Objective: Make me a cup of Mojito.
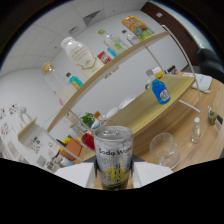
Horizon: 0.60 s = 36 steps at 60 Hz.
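Observation:
A silver can labelled Soda Water (114, 150) stands upright between my gripper's (114, 176) two white fingers (75, 175), which press on its sides, so the gripper is shut on it. The can's top is closed, with its pull tab showing. Just beyond the can to the right, an empty clear stemless glass (165, 148) rests on the wooden table (145, 120). The whole scene appears tilted in the gripper view.
A small clear bottle (196, 130) and a small cup with green leaves (212, 118) stand further right on the table. A blue bottle (160, 91) sits farther back. A wooden shelf (115, 65) above holds several bottles. Greens (88, 119) and a red item (89, 140) lie behind the can.

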Each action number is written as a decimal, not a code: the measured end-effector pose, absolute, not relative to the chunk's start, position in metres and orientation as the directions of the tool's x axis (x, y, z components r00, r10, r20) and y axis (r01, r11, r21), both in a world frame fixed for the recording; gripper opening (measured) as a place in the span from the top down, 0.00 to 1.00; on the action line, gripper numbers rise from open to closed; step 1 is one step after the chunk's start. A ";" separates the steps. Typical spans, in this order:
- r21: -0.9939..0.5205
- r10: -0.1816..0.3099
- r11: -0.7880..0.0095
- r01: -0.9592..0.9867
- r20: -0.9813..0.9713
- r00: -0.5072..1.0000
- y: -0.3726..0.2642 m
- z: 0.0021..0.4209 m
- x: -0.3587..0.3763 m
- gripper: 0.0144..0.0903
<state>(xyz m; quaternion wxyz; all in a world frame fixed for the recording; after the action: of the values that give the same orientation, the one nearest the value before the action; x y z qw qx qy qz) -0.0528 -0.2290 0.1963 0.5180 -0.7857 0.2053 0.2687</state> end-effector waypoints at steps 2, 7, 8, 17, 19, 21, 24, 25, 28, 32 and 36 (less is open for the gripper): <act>-0.653 -0.054 -0.376 -0.657 -0.692 0.720 -0.226 0.195 -0.051 0.52; -0.497 -0.073 -0.371 -0.784 -0.826 0.558 -0.221 0.198 -0.050 0.52; -0.460 -0.077 -0.373 -0.806 -0.850 0.521 -0.220 0.200 -0.050 0.52; -0.088 -0.107 -0.331 -0.939 -0.986 0.130 -0.209 0.210 -0.044 0.52; 0.003 -0.113 -0.320 -0.947 -0.993 0.035 -0.209 0.213 -0.042 0.52; 0.087 -0.112 -0.306 -0.948 -0.992 -0.055 -0.208 0.216 -0.039 0.51; 0.204 -0.112 -0.281 -0.938 -0.977 -0.179 -0.206 0.219 -0.035 0.52; 0.241 -0.111 -0.274 -0.931 -0.970 -0.218 -0.206 0.220 -0.033 0.52; 0.346 -0.108 -0.259 -0.902 -0.938 -0.329 -0.207 0.223 -0.029 0.51; 0.473 -0.104 -0.233 -0.850 -0.881 -0.462 -0.204 0.225 -0.025 0.52; 0.569 -0.092 -0.216 -0.793 -0.821 -0.564 -0.203 0.227 -0.017 0.52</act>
<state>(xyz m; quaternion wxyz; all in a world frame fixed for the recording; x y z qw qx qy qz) -0.0169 -0.2032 0.2272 0.2594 -0.3884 0.5698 0.6762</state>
